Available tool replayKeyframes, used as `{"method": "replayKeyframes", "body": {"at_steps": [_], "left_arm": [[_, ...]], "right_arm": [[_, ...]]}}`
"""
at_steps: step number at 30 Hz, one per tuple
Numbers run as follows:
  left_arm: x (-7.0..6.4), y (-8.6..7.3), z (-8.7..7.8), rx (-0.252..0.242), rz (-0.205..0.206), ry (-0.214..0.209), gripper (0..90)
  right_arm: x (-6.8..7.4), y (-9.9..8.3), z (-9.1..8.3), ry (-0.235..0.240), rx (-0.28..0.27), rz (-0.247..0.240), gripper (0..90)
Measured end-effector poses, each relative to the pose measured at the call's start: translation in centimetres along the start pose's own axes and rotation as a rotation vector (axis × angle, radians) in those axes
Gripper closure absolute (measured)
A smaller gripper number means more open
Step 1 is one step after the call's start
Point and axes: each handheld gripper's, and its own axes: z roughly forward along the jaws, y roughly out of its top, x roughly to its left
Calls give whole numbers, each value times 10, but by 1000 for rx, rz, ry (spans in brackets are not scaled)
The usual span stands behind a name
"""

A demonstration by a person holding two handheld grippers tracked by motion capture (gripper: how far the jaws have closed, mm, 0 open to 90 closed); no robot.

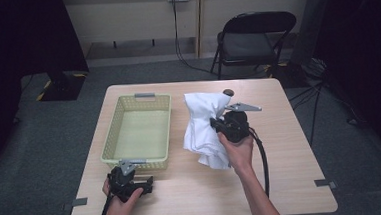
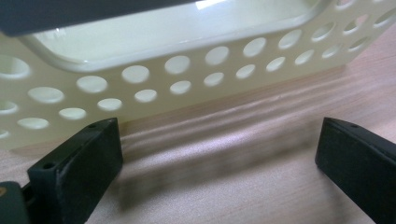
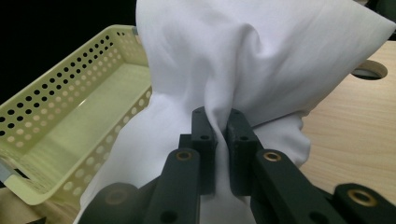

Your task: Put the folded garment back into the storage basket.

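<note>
A white cloth [image 1: 205, 126] is bunched up and lifted off the wooden table [image 1: 282, 162], right of a pale yellow perforated basket [image 1: 111, 137]. My right gripper [image 1: 218, 126] is shut on the cloth; in the right gripper view the jaws pinch a fold of the cloth [image 3: 261, 51] at the gripper [image 3: 221, 122]. My left gripper [image 1: 135, 183] rests on the table just in front of the basket's near wall [image 2: 187, 79], open, with nothing but bare tabletop between its jaws [image 2: 219, 154].
The basket [image 3: 70, 116] is empty inside. A round cable hole [image 1: 228, 92] sits in the table behind the cloth. A black folding chair [image 1: 254, 38] stands beyond the far edge. Grey tape marks [image 1: 325, 183] lie at the table's near corners.
</note>
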Motion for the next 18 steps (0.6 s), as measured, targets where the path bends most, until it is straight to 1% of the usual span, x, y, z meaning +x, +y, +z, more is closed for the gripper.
{"method": "replayKeyframes", "body": {"at_steps": [9, 18], "left_arm": [[0, 0, 0, 0, 0, 0, 0], [0, 0, 0, 0, 0, 1, 0]], "right_arm": [[10, 7, 2, 18, -6, -15, 840], [23, 17, 6, 43, -12, -28, 840]]}}
